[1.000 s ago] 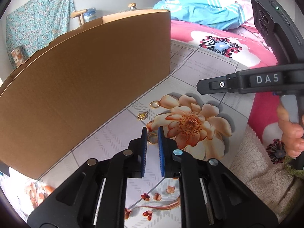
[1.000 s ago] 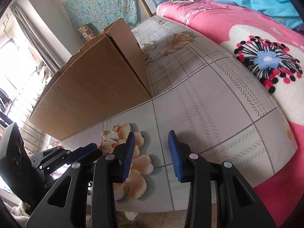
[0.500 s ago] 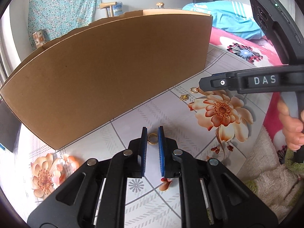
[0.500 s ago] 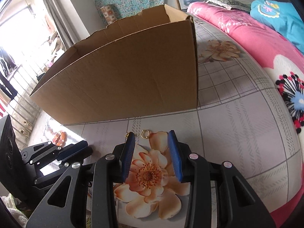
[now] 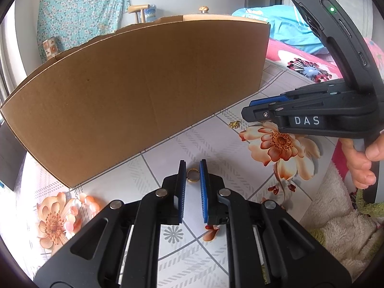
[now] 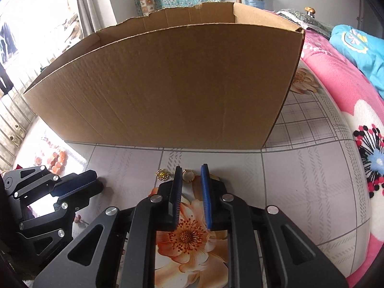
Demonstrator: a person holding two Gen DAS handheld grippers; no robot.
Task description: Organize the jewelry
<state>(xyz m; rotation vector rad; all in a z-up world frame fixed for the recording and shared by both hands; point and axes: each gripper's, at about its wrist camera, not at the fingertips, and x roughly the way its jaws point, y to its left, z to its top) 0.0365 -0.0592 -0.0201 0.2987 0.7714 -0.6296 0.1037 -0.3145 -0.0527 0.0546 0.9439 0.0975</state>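
Your cardboard box (image 6: pixel 168 86) is plain matt brown corrugated card, with a ragged torn far rim. The tablecloth (image 6: pixel 300 180) under it looks like smooth, slightly glossy printed vinyl. Both rings are shiny gold metal, the left ring (image 5: pixel 192 175) and the right ring (image 6: pixel 188 175). Your left gripper (image 5: pixel 192 175) and right gripper (image 6: pixel 191 175) are matt black plastic with ribbed blue pads and bright metal pins. The towel (image 5: pixel 336 220) near right is fluffy cloth.
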